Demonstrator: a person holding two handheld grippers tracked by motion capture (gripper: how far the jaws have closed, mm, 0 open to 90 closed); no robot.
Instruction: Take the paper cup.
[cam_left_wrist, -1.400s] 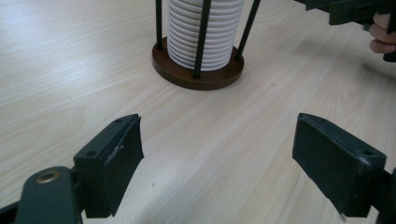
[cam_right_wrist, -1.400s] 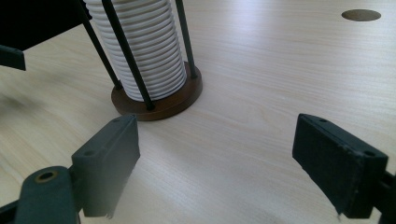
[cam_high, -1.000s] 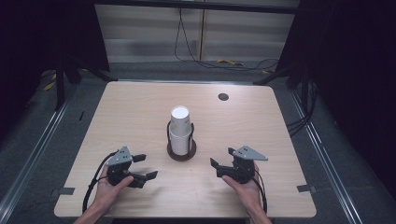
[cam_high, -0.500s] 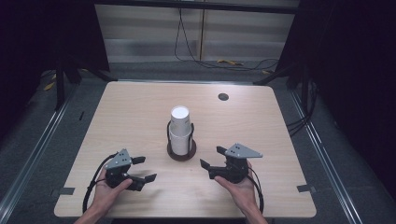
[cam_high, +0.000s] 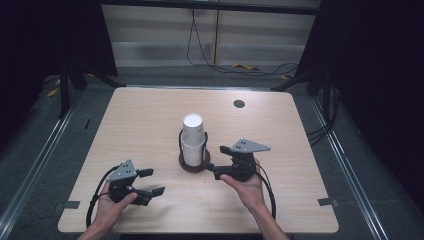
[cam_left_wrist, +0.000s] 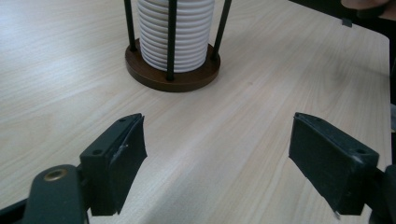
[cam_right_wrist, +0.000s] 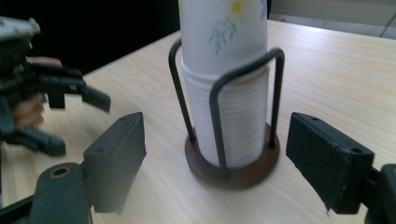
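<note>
A stack of white ribbed paper cups (cam_high: 193, 137) stands upside down in a holder with a round brown base (cam_high: 193, 165) and black wire posts, at the table's middle. The top cup (cam_right_wrist: 224, 28) carries a flower print. My right gripper (cam_high: 216, 160) is open just right of the base and points at it. The stack (cam_right_wrist: 233, 126) lies ahead between its jaws (cam_right_wrist: 217, 140), untouched; those jaws have just been closing a little. My left gripper (cam_high: 153, 182) rests near the front left, open. Its jaws (cam_left_wrist: 217, 140) have also just been closing, over bare wood, with the holder (cam_left_wrist: 173, 77) farther off.
The light wooden table (cam_high: 300, 130) has a dark round hole (cam_high: 239, 103) near its far right. Cables (cam_high: 240, 67) lie on the floor behind the table. The left gripper (cam_right_wrist: 42, 107) appears blurred at the left of the right gripper view.
My right gripper has moved left and slightly up, closer to the cup holder. The left gripper stays in place. Both pairs of jaws look a little narrower.
</note>
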